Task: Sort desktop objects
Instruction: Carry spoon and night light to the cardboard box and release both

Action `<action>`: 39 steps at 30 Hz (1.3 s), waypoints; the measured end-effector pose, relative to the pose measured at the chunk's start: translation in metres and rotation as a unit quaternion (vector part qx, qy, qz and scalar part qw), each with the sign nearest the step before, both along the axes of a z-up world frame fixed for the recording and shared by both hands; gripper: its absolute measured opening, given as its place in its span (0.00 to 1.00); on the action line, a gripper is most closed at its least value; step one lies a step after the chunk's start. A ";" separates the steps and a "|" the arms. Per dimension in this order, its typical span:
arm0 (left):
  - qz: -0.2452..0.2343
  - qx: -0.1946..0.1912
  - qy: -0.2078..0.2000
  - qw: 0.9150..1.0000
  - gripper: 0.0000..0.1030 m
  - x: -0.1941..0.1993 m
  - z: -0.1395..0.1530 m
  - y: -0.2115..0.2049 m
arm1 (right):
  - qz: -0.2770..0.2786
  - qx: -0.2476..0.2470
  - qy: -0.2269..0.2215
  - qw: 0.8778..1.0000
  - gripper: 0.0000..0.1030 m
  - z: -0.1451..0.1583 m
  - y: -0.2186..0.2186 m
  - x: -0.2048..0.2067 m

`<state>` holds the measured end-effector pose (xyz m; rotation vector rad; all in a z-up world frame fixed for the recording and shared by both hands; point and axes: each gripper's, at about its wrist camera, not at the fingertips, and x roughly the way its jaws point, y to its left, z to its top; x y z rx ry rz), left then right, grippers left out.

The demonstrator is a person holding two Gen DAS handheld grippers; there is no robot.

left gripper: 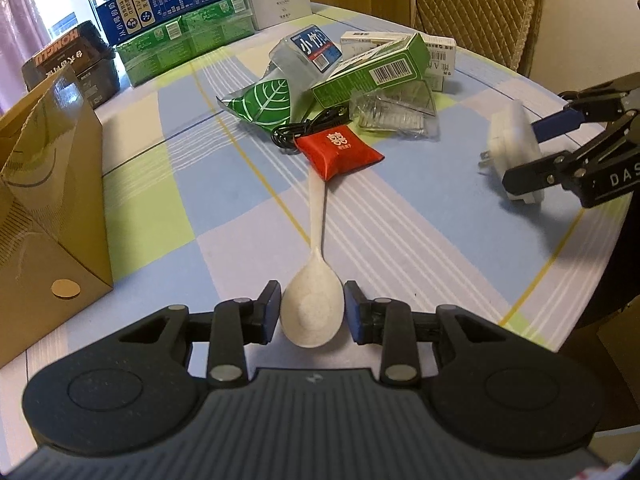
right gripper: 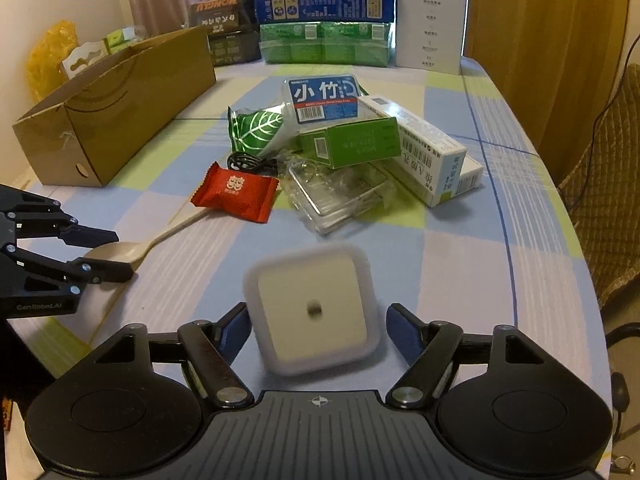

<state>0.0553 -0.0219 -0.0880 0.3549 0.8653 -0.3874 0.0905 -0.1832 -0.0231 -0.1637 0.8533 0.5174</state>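
A white spoon [left gripper: 311, 312] lies on the checked tablecloth, its handle running away under a red candy packet [left gripper: 338, 151]. My left gripper [left gripper: 312, 308] is shut on the spoon's bowl, both blue pads against its sides; the right wrist view also shows that gripper [right gripper: 122, 254]. A white square plug-in night light [right gripper: 314, 310], blurred, sits between the spread fingers of my right gripper [right gripper: 316, 320], which is open with a gap on the right side. In the left wrist view the night light [left gripper: 510, 148] has its prongs pointing left, with my right gripper [left gripper: 532, 152] around it.
A pile sits mid-table: a green leaf pouch [right gripper: 256, 126], a black cable [right gripper: 250, 162], a green box [right gripper: 352, 142], a clear plastic case [right gripper: 340, 192], white medicine boxes [right gripper: 428, 148] and a floss pack [right gripper: 324, 98]. An open cardboard box [right gripper: 112, 112] stands left. Stacked cartons [right gripper: 324, 20] line the back.
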 end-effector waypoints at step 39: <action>0.065 -0.067 -0.010 0.996 0.26 -0.031 0.042 0.018 | 0.027 0.009 -0.034 0.999 0.60 0.033 0.015 -0.011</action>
